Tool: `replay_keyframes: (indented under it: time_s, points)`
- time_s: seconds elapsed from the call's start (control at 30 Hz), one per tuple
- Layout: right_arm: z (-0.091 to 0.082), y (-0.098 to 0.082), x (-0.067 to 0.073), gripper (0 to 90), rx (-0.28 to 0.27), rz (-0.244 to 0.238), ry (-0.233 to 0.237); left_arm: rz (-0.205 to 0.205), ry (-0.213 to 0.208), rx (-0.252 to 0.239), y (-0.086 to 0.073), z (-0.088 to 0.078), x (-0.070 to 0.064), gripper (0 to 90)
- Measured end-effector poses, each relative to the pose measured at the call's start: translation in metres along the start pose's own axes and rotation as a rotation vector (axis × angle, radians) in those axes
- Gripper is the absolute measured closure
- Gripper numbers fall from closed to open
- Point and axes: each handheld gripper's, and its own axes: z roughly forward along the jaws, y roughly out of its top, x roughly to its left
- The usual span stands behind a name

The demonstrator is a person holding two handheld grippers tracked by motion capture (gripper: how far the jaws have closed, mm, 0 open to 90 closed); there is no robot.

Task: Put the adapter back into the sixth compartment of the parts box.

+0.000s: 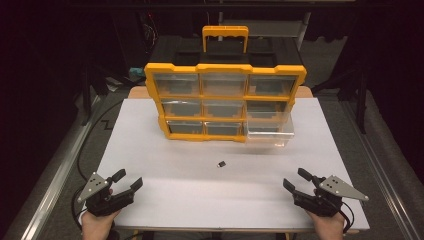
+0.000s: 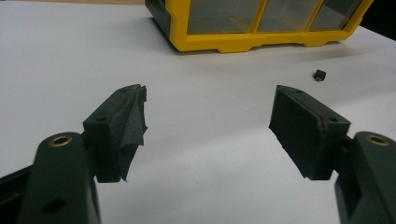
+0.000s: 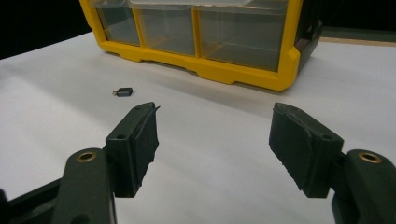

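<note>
Surface (image 1: 150,165): flat, white, matt, rectangular, with a strip of wood-coloured edge showing at its far side.

Items lying directly on it:
1. Yellow-framed organiser (image 1: 225,100), standing upright at the far middle, three rows of clear drawers facing the person, carry handle on top.
2. Clear drawer (image 1: 270,131), at the organiser's lower right corner, pulled partly out over the surface.
3. Small dark part (image 1: 221,163), lying alone near the middle, in front of the organiser and well apart from it.

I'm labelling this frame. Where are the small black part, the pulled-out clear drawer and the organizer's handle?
small black part (image 1: 221,163), high view, its middle.
clear drawer (image 1: 268,135), high view, its front wall.
handle (image 1: 225,31), high view, the top bar.
</note>
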Motion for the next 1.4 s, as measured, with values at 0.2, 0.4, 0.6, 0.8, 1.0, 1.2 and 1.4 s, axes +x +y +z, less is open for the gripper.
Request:
replay_keyframes:
  time_s: [0.2,0.4,0.6,0.8,1.0,1.2,1.4]
  points:
    - [0.006,0.002,0.004,33.2,0.006,-0.005,0.018,-0.001,-0.003,0.000,0.000,0.000,0.000,27.7]
    - [0.010,0.005,0.006,33.4,-0.002,-0.010,0.029,-0.003,-0.002,0.001,0.000,0.001,0.000,27.6]
    - [0.016,0.007,0.009,33.4,0.000,-0.012,0.045,-0.003,-0.003,0.000,0.000,0.001,0.000,27.6]
    - [0.023,0.010,0.014,33.5,0.008,-0.022,0.064,0.000,-0.003,0.000,0.000,0.001,0.000,27.6]
    - [0.029,0.012,0.018,33.6,0.011,-0.031,0.083,0.000,-0.003,-0.001,0.000,0.001,0.000,27.5]
    - [0.035,0.014,0.022,33.3,0.016,-0.040,0.087,0.000,-0.003,-0.001,0.000,0.001,0.000,27.4]
    - [0.040,0.015,0.025,33.3,0.018,-0.042,0.104,0.000,-0.004,0.000,0.000,0.001,0.000,27.4]
